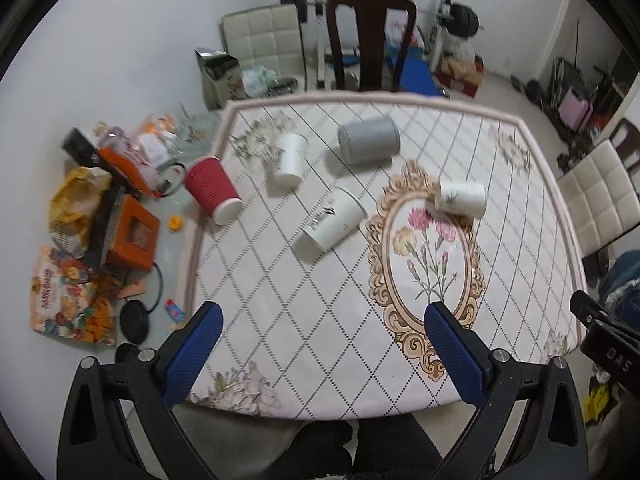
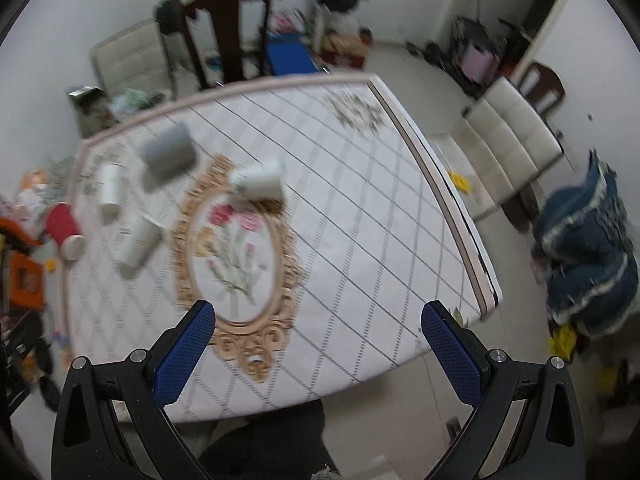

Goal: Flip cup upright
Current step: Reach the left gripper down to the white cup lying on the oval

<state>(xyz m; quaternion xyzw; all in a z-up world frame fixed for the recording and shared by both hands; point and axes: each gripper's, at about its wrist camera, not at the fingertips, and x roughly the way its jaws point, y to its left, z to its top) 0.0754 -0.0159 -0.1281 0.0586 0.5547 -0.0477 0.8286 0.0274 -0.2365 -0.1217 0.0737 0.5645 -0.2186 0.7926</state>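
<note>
Several cups lie on their sides on the patterned table (image 1: 280,320): a red ribbed cup (image 1: 212,189) at the left edge, a white cup (image 1: 290,157), a grey cup (image 1: 369,140), a white cup with black print (image 1: 332,220) in the middle, and a white cup with a leaf print (image 1: 462,198) at the right. My left gripper (image 1: 324,316) is open and empty, high above the near table edge. My right gripper (image 2: 318,316) is open and empty too, above the near right part of the table (image 2: 360,260); its blurred view shows the leaf-print cup (image 2: 260,182), grey cup (image 2: 170,152) and red cup (image 2: 64,228).
A dark wooden chair (image 1: 370,36) stands behind the table and cream padded chairs (image 1: 596,196) at the right. Boxes, bags and cables (image 1: 100,220) clutter the floor left of the table. The right gripper's body (image 1: 608,344) shows at the right edge. Blue cloth (image 2: 588,264) lies right.
</note>
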